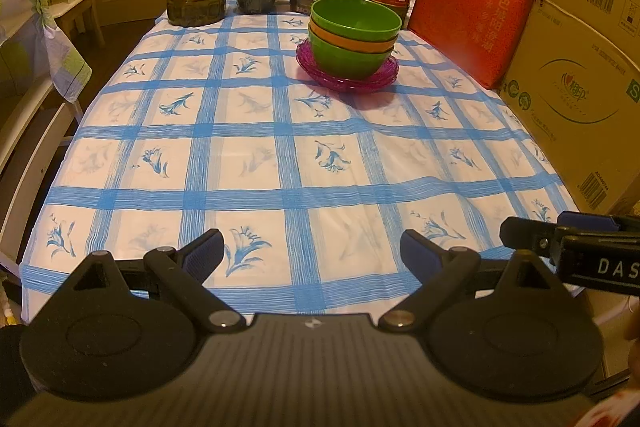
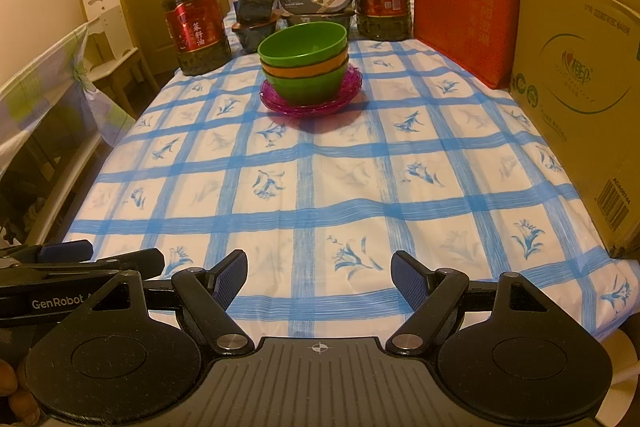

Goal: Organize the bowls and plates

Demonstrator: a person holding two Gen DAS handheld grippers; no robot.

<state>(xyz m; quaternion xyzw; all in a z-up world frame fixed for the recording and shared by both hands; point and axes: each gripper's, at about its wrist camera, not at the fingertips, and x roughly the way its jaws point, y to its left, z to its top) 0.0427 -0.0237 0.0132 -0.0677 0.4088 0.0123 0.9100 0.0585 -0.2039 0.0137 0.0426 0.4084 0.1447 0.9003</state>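
Bowl stack (image 1: 354, 39) sat on purple plates (image 1: 347, 77) at far worktop (image 1: 280, 155), well apart from left claw (image 1: 312, 251) and right claw (image 2: 319, 275); both gaped wide, holding nothing.

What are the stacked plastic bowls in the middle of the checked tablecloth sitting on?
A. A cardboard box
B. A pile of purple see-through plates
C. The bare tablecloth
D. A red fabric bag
B: the stack of green and orange plastic bowls rests on the purple see-through plates, whose rims stick out all round beneath the bottom bowl in both views.
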